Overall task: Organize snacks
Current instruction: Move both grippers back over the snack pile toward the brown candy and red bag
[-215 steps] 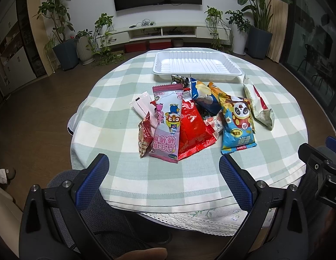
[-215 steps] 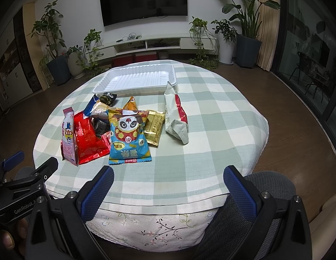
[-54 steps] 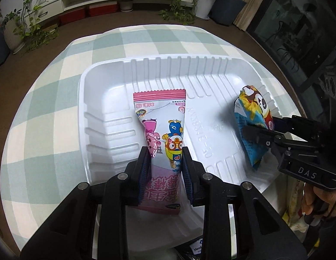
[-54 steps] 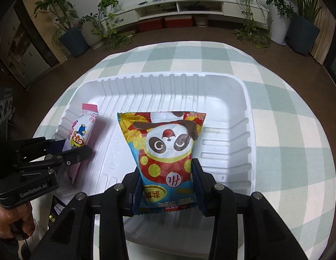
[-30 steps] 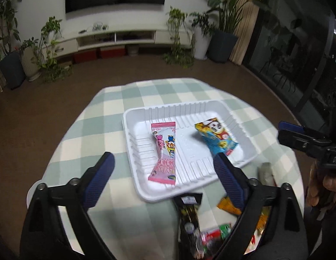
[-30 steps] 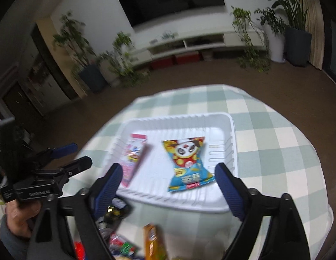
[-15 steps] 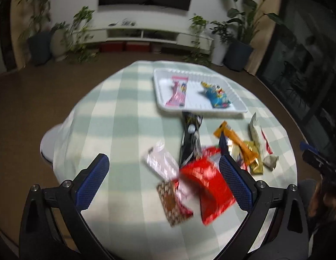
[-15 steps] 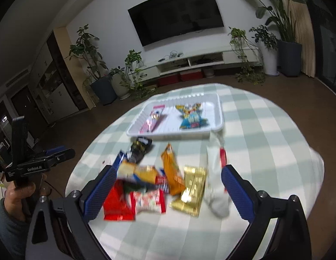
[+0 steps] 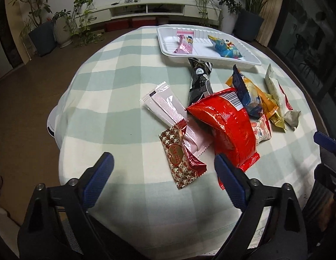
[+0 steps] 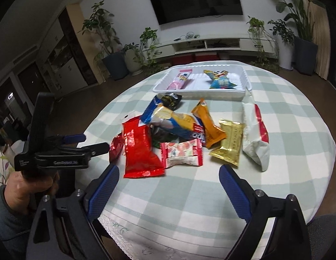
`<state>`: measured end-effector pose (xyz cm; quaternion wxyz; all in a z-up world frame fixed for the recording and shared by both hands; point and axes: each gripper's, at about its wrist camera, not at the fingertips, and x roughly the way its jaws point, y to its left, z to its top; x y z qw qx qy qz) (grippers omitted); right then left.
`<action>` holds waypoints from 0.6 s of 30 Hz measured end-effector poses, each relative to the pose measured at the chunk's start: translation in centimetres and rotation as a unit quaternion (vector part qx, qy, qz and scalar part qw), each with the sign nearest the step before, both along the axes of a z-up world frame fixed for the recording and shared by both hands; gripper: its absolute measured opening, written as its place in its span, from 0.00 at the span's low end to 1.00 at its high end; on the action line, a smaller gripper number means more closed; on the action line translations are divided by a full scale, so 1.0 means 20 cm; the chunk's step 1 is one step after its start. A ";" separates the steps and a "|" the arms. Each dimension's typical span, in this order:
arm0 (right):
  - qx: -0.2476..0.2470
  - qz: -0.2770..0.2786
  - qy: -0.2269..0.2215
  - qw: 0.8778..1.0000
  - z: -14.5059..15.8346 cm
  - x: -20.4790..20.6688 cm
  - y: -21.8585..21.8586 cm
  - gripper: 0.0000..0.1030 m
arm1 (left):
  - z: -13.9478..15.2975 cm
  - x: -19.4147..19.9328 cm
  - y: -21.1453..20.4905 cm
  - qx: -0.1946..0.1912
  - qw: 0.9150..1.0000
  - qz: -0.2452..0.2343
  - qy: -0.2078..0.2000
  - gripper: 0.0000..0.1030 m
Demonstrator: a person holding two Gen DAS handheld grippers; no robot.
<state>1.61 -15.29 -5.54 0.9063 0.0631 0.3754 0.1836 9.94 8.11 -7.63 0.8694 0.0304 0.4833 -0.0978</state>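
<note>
Living room, round table (image 9: 115,112) under a green-and-white check cloth, TV wall and potted plants behind. I see the white tray (image 9: 165,49) at the far edge holding two packs well apart: a pink cartoon pouch (image 9: 185,43) on its left, a blue panda bag (image 9: 225,48) on its right. The rest of the snacks sit piled mid-table: glossy red bag (image 9: 228,127) on top, pale pink stick pack (image 9: 165,108) overlapping a brown heart-print pack (image 9: 181,158), black pouch (image 9: 199,80) just below the tray, gold bar (image 10: 229,145), white-and-red bag (image 10: 255,134). Left gripper (image 9: 163,169) is spread, jaws just narrowed a bit, nothing pinched. Right gripper (image 10: 169,179) also spread wide, empty, hovering at the near edge.
</note>
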 end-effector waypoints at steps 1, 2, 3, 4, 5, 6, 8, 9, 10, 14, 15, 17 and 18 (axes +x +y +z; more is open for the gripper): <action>-0.001 0.002 0.001 1.000 0.00 0.00 0.01 0.92 | 0.00 0.02 0.00 0.002 1.000 -0.001 0.003 0.87; -0.002 0.005 0.002 1.000 0.00 0.00 0.02 0.91 | -0.02 0.05 0.00 0.008 1.000 0.000 0.007 0.86; -0.003 0.007 0.005 1.000 -0.01 0.00 0.03 0.91 | -0.03 0.07 -0.01 0.013 1.000 -0.002 0.013 0.85; -0.004 0.007 0.007 1.000 -0.01 0.01 0.04 0.91 | -0.05 0.08 -0.01 0.014 1.000 -0.004 0.017 0.82; -0.004 0.008 0.009 1.000 -0.02 0.01 0.04 0.91 | -0.06 0.10 -0.01 0.013 1.000 -0.006 0.022 0.76; -0.004 0.008 0.012 1.000 -0.02 0.02 0.04 0.90 | -0.08 0.11 -0.02 0.012 1.000 -0.007 0.027 0.71; -0.004 0.008 0.017 1.000 -0.03 0.03 0.05 0.89 | -0.10 0.13 0.00 0.003 0.999 -0.009 0.033 0.59; -0.003 0.008 0.018 1.000 -0.03 0.04 0.04 0.89 | -0.11 0.15 0.00 -0.005 0.999 -0.009 0.037 0.51; -0.003 0.009 0.018 1.000 -0.03 0.04 0.04 0.89 | -0.12 0.16 0.01 -0.008 0.999 -0.010 0.041 0.46; -0.002 0.010 0.023 1.000 -0.04 0.05 0.04 0.88 | -0.14 0.19 0.03 -0.020 0.999 -0.016 0.047 0.42; -0.002 0.010 0.024 1.000 -0.04 0.05 0.05 0.88 | -0.14 0.20 0.04 -0.021 0.998 -0.018 0.049 0.42; -0.001 0.014 0.026 1.000 -0.04 0.05 0.06 0.88 | -0.14 0.22 0.04 -0.020 0.998 -0.019 0.052 0.43; -0.002 0.015 0.025 1.000 -0.04 0.05 0.06 0.88 | -0.14 0.22 0.05 -0.018 0.999 -0.015 0.049 0.44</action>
